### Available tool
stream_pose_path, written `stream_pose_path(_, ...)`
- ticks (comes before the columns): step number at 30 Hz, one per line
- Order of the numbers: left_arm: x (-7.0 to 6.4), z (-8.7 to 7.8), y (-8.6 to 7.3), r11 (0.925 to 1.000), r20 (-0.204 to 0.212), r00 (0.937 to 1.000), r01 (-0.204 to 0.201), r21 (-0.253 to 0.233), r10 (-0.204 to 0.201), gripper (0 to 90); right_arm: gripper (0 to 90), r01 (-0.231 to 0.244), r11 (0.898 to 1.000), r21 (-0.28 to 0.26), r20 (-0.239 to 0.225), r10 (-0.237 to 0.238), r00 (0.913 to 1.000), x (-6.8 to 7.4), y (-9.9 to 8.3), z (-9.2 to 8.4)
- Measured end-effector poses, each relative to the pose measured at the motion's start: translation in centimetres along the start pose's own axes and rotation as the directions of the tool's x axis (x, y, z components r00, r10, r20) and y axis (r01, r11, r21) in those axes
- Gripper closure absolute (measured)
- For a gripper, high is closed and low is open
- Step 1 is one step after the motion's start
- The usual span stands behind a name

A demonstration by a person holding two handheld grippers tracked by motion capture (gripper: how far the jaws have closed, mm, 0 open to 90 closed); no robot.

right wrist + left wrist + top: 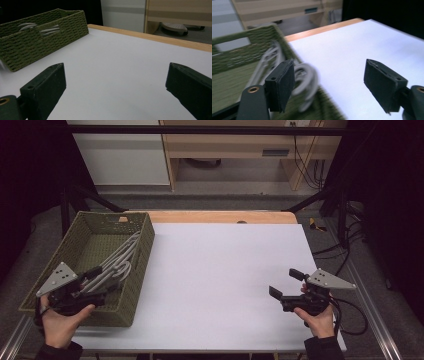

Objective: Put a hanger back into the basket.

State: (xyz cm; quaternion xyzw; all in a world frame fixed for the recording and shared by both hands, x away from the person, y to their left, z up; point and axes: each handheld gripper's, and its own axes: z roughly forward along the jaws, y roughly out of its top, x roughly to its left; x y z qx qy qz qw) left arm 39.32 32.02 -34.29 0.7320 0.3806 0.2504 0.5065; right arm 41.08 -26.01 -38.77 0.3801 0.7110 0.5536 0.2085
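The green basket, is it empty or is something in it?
Not empty: the green basket holds grey hangers lying inside.

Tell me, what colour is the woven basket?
Olive green basket; the right gripper view shows it best.

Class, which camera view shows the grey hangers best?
The high view: the hangers lie in full inside the green basket. The left gripper view shows them close but blurred; the right gripper view shows just their tops above the rim.

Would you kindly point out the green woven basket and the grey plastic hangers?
Green woven basket (142, 265), high view, on its right wall.
Grey plastic hangers (119, 262), high view, on the bundle's middle, inside the basket.
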Motion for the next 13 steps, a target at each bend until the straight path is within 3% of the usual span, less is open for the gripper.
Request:
stream_pose_path(7,-2.3,1.5,-0.4,0.9993,0.066,0.9977,-0.014,-0.035,0.016,20.7,2.9,-0.001,1.0,-0.009,0.006,0.001,1.0,-0.2,-0.1,-0.3)
stream_pose_path(13,-3.3,2.3,-1.0,0.9995,0.096,0.995,-0.028,-0.015,0.03,19.0,2.4,-0.004,1.0,-0.021,0.015,0.004,0.9999,-0.3,0.0,-0.7)
